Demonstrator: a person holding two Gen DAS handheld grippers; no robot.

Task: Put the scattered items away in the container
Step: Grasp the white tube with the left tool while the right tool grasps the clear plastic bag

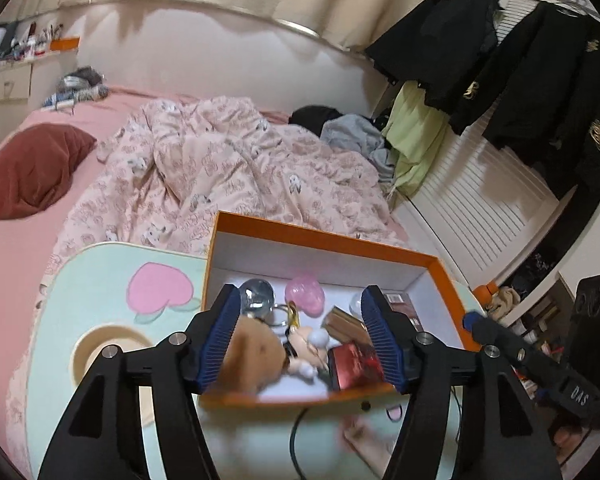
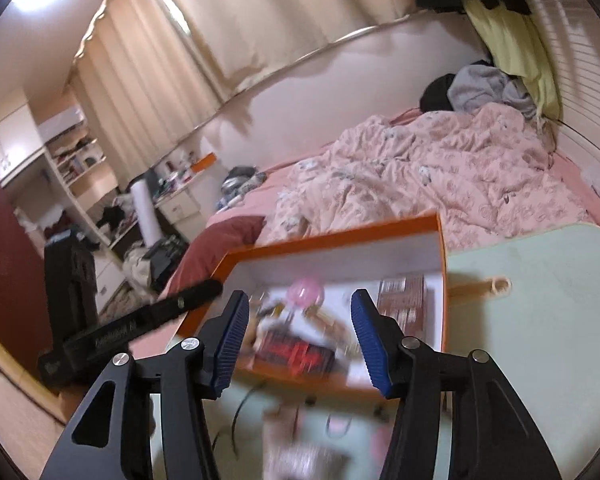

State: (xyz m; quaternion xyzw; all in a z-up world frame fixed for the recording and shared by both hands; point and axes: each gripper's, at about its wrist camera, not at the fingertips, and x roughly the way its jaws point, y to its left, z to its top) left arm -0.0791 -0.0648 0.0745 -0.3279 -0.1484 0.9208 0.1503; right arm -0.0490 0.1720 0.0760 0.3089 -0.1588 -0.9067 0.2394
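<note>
Already most of the loose things sit inside the orange box (image 1: pixel 440 276), which rests on the pale green table (image 1: pixel 100 280) toward its far edge, beside the bed. Both claws hover above the near rim of the box with their blue pads spread apart and nothing between them: the left gripper (image 1: pixel 300 344) looks straight down into it, and the right gripper (image 2: pixel 300 340) hangs over the same rim from the other side. Inside the box I count one brown plush toy (image 1: pixel 256 356) against the near wall, one small doll figure (image 1: pixel 308 348) beside it, one red packet (image 1: pixel 356 364), one brown wrapped bar (image 1: pixel 344 322), one pink heart-shaped piece (image 1: pixel 305 294) near the far wall, one clear ball (image 1: pixel 256 294) and a key ring (image 1: pixel 280 314); another round clear thing near the right pad is too hidden to name. By my judgement the sorting is near its end and a drop-off looks just done. On the table's near edge a blurred pinkish item (image 1: pixel 364 432) and a dark cable (image 1: pixel 296 440) lie outside the box; the next move probably calls for lowering one open claw over that pinkish item, though blur leaves its shape unclear.
</note>
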